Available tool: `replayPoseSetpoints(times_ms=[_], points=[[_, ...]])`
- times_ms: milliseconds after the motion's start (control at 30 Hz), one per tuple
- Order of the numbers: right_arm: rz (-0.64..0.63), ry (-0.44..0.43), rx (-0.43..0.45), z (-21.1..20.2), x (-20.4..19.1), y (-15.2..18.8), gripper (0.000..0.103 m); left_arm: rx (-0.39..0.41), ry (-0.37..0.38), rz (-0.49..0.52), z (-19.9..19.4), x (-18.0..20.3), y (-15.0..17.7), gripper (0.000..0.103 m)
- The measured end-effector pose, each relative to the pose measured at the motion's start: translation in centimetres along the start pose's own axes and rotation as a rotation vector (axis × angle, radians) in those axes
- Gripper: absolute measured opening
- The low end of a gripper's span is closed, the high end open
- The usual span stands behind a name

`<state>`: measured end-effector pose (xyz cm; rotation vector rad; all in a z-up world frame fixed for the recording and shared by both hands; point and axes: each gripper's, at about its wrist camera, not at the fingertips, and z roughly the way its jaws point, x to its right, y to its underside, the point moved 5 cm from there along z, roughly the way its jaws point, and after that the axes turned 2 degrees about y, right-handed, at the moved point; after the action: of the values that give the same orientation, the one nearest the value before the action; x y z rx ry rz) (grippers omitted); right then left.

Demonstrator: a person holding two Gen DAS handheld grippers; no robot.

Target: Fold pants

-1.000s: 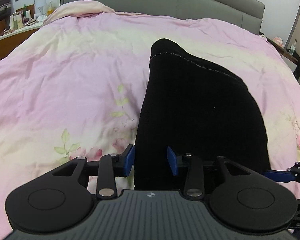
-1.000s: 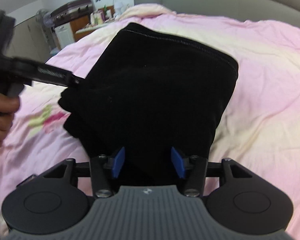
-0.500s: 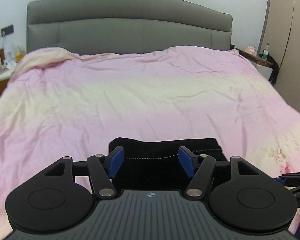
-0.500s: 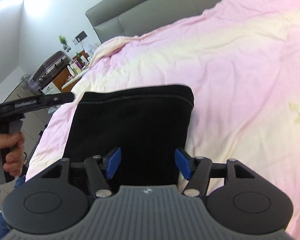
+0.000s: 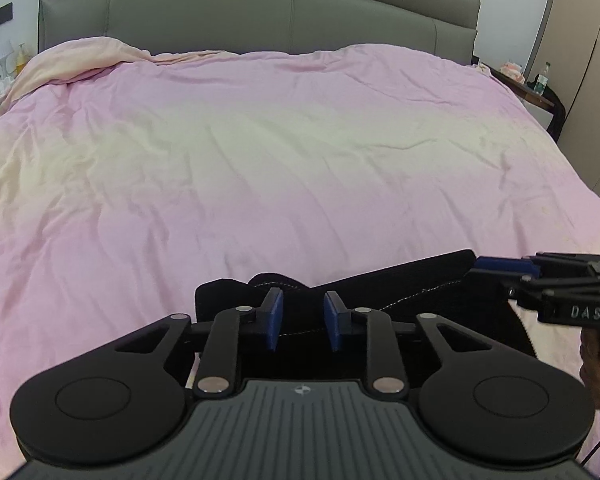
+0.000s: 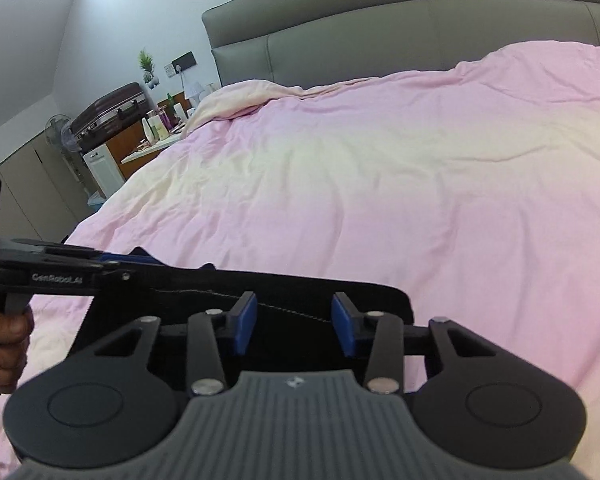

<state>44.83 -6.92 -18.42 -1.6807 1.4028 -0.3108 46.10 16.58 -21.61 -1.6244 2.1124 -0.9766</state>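
pants (image 5: 384, 296): black matt knit cloth | duvet (image 5: 260, 160): pink soft creased cloth | headboard (image 5: 260, 16): grey smooth upholstery

Even, soft daylight is filling both views; the duvet (image 5: 284, 160) is reading bright, without glare. The wall (image 6: 100, 12) is glowing brightest at upper left. Fisheye distortion is bowing the headboard (image 6: 380, 40) and darkening the corners. The black pants (image 5: 400, 292) are losing detail in shadow. Focus is holding sharp.
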Motion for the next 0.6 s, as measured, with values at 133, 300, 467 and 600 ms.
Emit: replayPoseSetpoints(times_ms=[133,300,467,600], points=[[0.112,0.068,-0.023,-0.3,3.8,0.7,0.042,0.023,-0.010,-0.117,-0.3,-2.7,0.0,0.007],[0.200,-0.001,-0.049,-4.1,6.2,2.5,0.058,0.150,-0.169,-0.186,-4.3,-3.8,-0.5,0.088],[0.281,-0.059,-0.080,-7.8,7.4,4.5,0.069,0.092,-0.036,-0.169,-6.9,-3.2,0.4,0.097],[0.371,-0.125,-0.089,-9.3,7.4,5.7,0.072,0.033,-0.033,-0.148,-7.4,-2.8,2.2,0.097]])
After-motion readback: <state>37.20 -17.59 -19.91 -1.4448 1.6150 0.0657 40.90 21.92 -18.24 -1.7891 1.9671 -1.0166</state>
